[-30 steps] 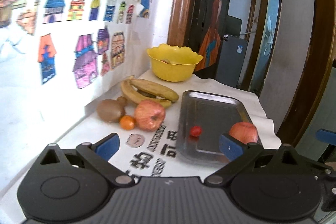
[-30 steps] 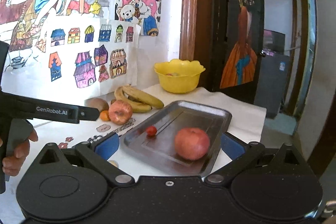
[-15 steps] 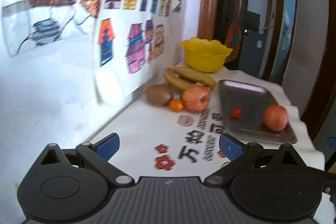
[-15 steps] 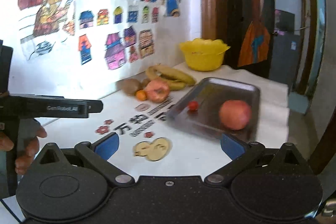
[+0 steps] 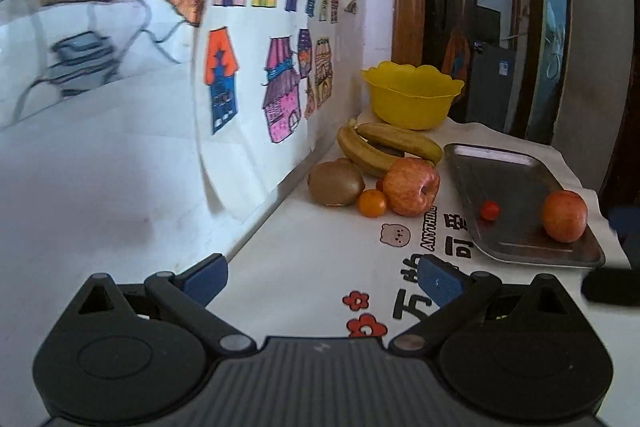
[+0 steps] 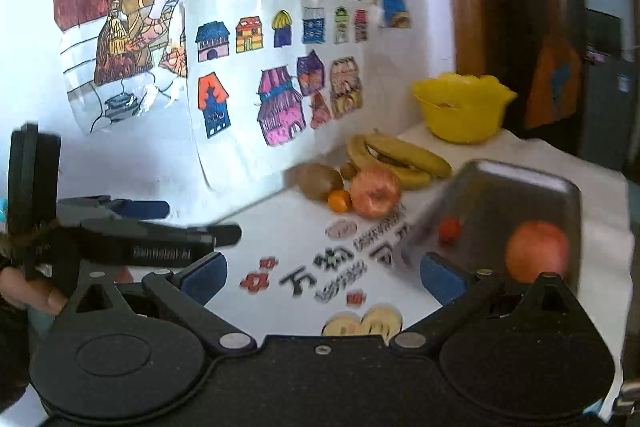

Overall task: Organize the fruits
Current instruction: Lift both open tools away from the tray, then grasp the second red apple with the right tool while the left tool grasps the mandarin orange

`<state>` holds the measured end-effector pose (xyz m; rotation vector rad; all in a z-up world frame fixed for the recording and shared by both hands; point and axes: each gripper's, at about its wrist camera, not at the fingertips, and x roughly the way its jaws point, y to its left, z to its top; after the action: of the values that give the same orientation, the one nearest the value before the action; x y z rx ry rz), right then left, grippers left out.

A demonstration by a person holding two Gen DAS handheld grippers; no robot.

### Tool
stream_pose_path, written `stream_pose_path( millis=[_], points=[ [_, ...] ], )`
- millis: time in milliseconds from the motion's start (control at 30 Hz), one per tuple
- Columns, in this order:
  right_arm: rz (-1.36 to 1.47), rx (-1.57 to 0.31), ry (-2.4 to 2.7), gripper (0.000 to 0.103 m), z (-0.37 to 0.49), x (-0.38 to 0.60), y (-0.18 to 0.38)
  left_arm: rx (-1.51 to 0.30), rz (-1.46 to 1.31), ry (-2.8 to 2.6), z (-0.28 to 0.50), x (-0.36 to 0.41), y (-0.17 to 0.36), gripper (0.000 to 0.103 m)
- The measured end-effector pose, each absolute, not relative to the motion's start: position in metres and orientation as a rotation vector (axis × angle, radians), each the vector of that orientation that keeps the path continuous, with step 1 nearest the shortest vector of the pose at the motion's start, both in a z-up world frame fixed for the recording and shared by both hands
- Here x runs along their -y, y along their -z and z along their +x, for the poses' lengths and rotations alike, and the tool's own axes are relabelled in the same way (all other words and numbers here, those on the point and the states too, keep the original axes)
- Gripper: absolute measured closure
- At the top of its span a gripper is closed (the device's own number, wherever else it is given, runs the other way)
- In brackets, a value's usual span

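Both my grippers, left gripper [image 5: 322, 281] and right gripper [image 6: 322, 277], hold fingers open and empty; beside the tray [image 5: 516, 163], unsorted apple [image 5: 411, 186] and bananas [image 5: 386, 147] await collection.

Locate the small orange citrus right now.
In the left wrist view the small orange citrus sits on the white tabletop, wedged between the kiwi and the loose apple, left of the metal tray.

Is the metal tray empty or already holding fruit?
Holding fruit: an apple and a small red fruit lie inside the metal tray.
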<state>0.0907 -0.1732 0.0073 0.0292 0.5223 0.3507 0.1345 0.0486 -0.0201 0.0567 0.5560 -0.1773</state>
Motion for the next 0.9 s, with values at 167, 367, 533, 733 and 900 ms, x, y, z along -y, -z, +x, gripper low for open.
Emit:
stream_pose_path(
  millis=[167,367,533,733,900],
  points=[
    [-0.061,-0.503,-0.403,0.001,0.144,0.187,-0.007,-0.567,0.078,0.212,0.161,-0.038,0.028,0.000],
    [-0.048,-0.521,-0.454,0.001,0.216,0.195,0.004,-0.572,0.121,0.245,0.198,-0.023,0.044,0.000],
    [0.018,-0.600,-0.497,0.001,0.271,0.197,0.024,-0.597,0.141,0.262,0.229,-0.016,0.057,0.001],
    [0.071,-0.675,-0.514,0.011,0.305,0.192,0.048,-0.627,0.109,0.275,0.254,-0.012,0.069,0.010],
    [0.063,-0.695,-0.530,0.016,0.314,0.186,0.059,-0.655,0.086,0.300,0.267,-0.007,0.077,0.020]
  ],
)
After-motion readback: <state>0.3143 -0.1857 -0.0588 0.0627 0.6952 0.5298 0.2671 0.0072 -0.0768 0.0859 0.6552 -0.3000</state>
